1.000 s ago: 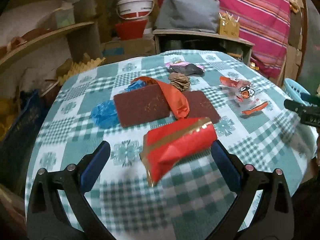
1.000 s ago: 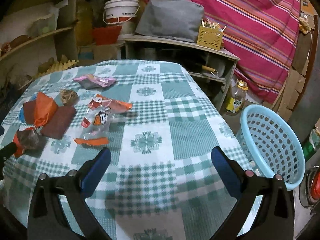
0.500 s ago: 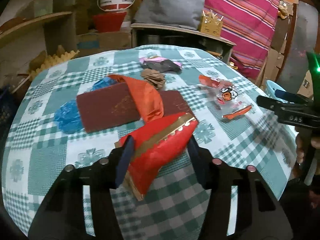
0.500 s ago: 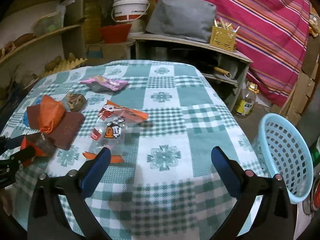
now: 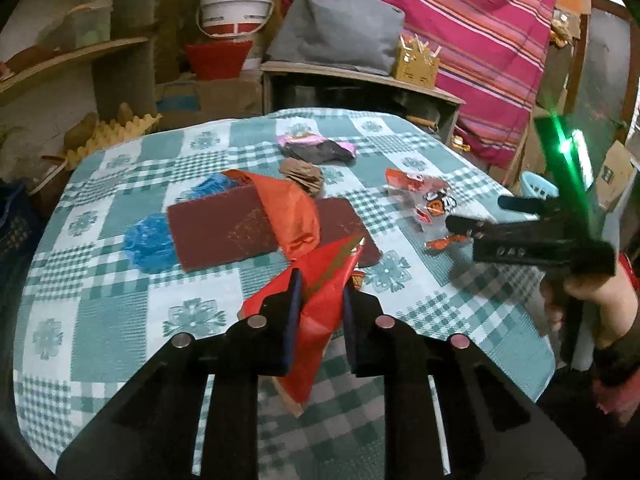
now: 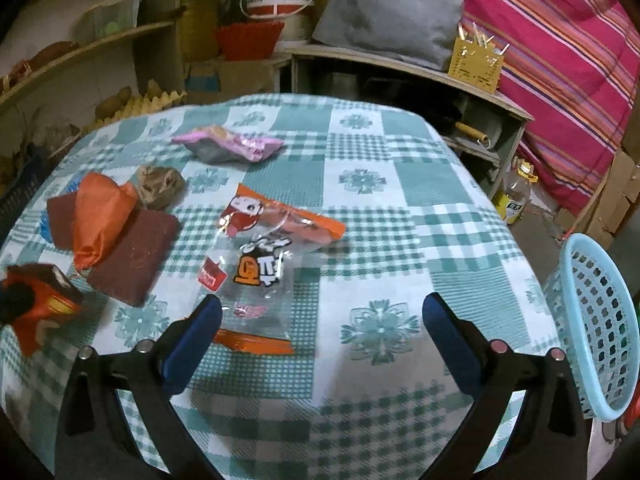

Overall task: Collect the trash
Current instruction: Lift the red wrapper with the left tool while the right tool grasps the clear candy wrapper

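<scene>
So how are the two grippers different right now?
The left gripper is shut on a crumpled red wrapper, while the right gripper is wide open and holds nothing. The left one has its wrapper pinched between the fingers; the right one hangs over a clear snack bag lying on the checked tablecloth. Both have black arms and blue pads.

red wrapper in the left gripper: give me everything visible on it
The red wrapper is a crumpled, glossy red packet with a gold band along one edge, foil or coated paper by its look. The left gripper is shut on its middle, one blue pad on each side, folding it into a ridge. Its pointed end aims up and away over the checked tablecloth; the lower end hangs below the fingers. The right wrist view shows it at the table's left edge.
</scene>
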`<state>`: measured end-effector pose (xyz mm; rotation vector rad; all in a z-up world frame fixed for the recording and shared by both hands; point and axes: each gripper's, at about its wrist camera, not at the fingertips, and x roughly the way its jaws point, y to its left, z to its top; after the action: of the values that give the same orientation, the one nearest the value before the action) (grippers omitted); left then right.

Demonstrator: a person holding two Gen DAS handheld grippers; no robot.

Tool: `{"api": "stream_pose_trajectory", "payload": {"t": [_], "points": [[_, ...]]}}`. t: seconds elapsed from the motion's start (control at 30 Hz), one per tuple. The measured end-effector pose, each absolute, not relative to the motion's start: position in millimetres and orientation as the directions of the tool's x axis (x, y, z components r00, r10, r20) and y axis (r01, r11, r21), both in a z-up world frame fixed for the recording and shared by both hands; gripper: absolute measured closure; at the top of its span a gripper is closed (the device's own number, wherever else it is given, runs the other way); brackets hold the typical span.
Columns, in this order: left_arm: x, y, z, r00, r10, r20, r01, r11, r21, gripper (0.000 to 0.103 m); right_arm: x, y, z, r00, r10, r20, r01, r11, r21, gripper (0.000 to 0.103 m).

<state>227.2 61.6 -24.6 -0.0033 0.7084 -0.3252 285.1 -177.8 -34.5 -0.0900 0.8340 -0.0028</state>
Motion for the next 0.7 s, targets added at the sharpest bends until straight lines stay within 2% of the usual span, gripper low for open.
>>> {"api": "stream_pose_trajectory", "payload": {"t": [0.1,0.17,0.27,0.33,0.43,0.63,0.7], "points": [[226.3,73.0,-20.9,0.724,-0.273,-0.634,0.249,0.96,-0.129,0.086,287.5,-172.8,-42.3,0.662,-0.052,-0.748,-0.044,0.993,-0.108,0.007],[226.3,78.3,-19.7,0.73,-0.263,-0.631,0.226,0.964,-0.141,0.087,289.3,-171.9,-46.0,0.653,-0.045,-0.756,-0.056,0.993,-0.107,0.018],[227.2,86.3,-17.8,0.738,-0.244,-0.63,0.187,0.97,-0.156,0.088,292.1,-173.9,-47.0,0.636,0.014,-0.771,-0.086,0.995,-0.053,0.037],[227.0,89.5,-15.5,0.742,-0.24,-0.626,0.174,0.971,-0.166,0.088,291.9,-173.6,-45.5,0.632,0.053,-0.773,-0.113,0.993,-0.024,0.062],[225.5,89.5,-10.5,0.752,-0.227,-0.619,0.161,0.974,-0.162,0.088,289.4,-175.4,-40.7,0.635,0.092,-0.767,-0.132,0.991,0.01,0.08],[220.4,84.3,1.2,0.769,-0.207,-0.605,0.134,0.977,-0.164,0.088,278.1,-195.7,-22.2,0.658,0.123,-0.743,-0.141,0.989,0.039,0.091],[220.1,80.6,5.0,0.773,-0.203,-0.602,0.127,0.978,-0.167,0.088,275.5,-204.3,-18.3,0.664,0.127,-0.737,-0.139,0.989,0.046,0.091]]}}
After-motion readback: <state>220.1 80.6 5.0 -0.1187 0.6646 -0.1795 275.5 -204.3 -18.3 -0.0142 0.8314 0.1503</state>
